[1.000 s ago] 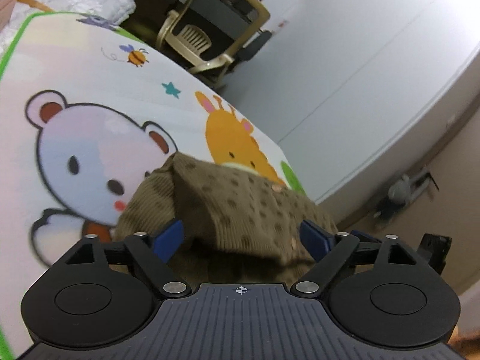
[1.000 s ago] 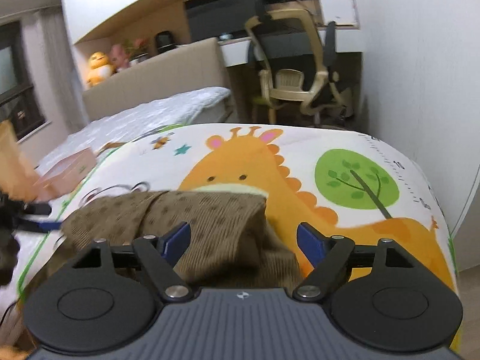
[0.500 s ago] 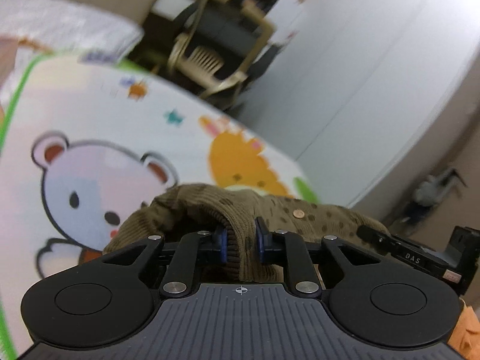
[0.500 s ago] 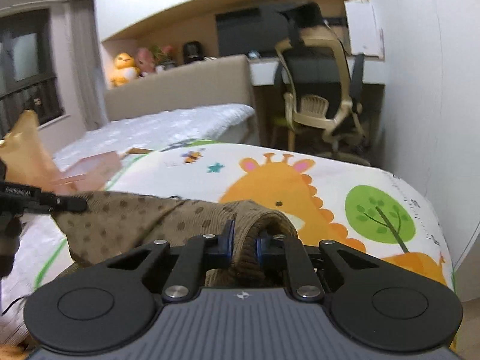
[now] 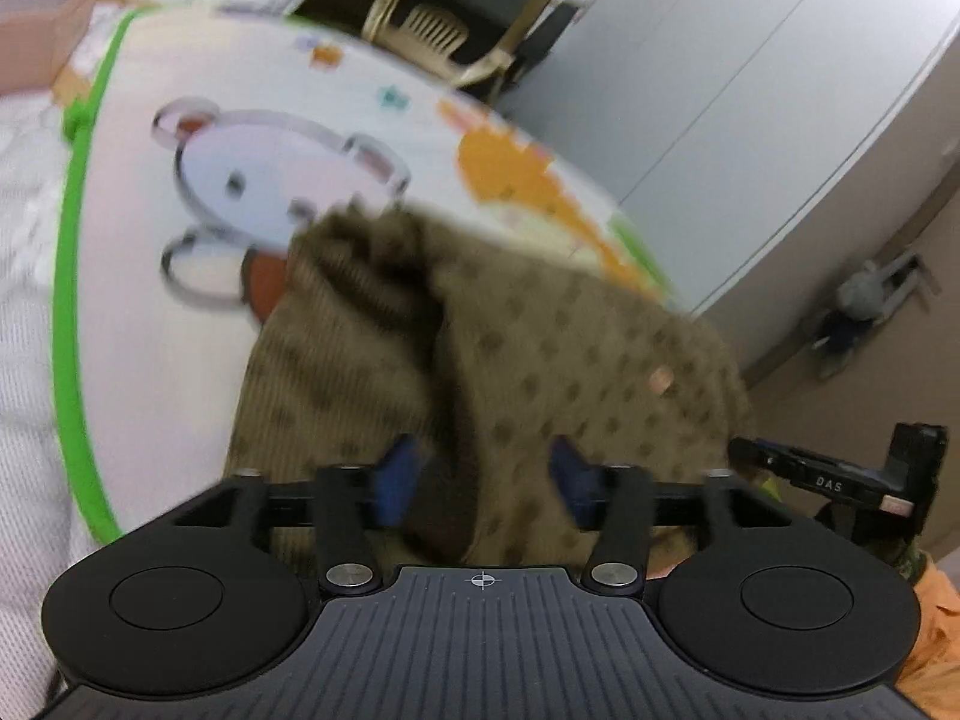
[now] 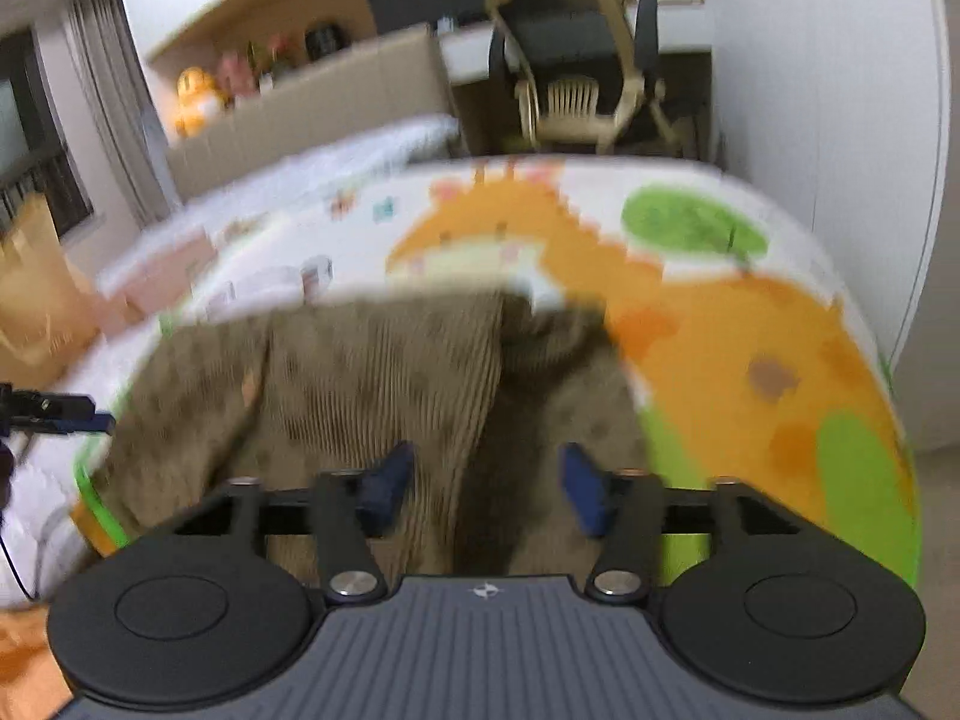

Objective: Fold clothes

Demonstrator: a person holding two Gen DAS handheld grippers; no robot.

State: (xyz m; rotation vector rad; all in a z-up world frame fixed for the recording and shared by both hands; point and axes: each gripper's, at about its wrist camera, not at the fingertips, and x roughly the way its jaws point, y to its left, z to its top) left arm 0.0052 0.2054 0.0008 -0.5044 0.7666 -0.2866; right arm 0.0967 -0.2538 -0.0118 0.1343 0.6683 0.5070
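A brown dotted corduroy garment lies bunched on a cartoon-print play mat. It also shows in the right wrist view, spread over the mat near its front edge. My left gripper is open, its blue pads on either side of a fold of the cloth. My right gripper is open too, just above the garment's near edge. The right gripper's fingers show at the right of the left view. The left gripper's fingertip shows at the left of the right view. Both views are blurred.
A beige office chair and a desk stand behind the mat. A white bed lies at the back left, with a pink box on it. White wardrobe doors run along the right. Orange cloth is near my hands.
Half a second ago both grippers were shut on folds of the garment and held it up. Now both have opened, the cloth has dropped onto the mat, and both have pulled back.
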